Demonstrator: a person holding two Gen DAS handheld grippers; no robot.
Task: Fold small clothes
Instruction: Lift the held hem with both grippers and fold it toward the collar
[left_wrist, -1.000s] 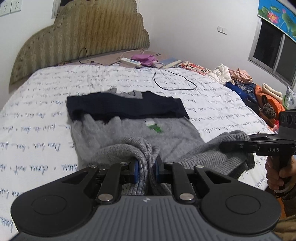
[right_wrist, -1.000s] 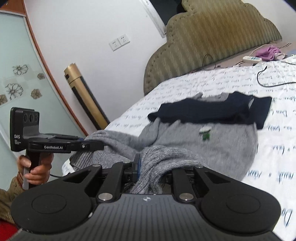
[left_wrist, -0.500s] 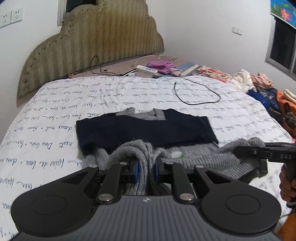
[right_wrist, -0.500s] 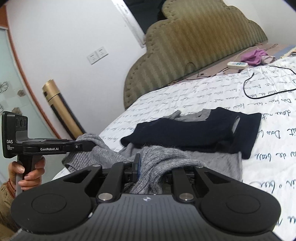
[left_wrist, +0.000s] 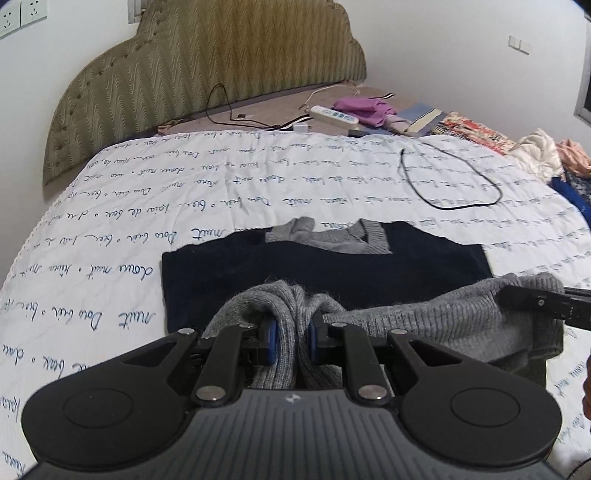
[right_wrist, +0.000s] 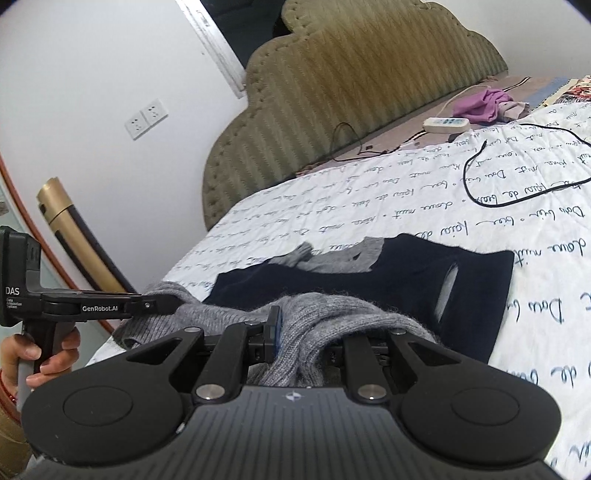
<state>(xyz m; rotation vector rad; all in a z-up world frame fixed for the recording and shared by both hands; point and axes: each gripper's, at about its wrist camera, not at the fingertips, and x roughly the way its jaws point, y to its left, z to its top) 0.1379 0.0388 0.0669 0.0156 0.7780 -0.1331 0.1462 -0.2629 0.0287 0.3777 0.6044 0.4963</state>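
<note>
Sweater (left_wrist: 325, 266) on bed (left_wrist: 110, 206), cable (left_wrist: 443, 184) behind it, headboard (left_wrist: 207, 66) beyond, power strip (left_wrist: 334, 114) between.

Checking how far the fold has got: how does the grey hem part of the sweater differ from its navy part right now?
The grey hem part is lifted and bunched, pinched by the left claw and the right claw; the navy part lies flat on the bedspread. The grey part shows ribbed knit; the navy part looks smooth. The grey part overlaps the navy part's near edge. Both belong to one sweater.
</note>
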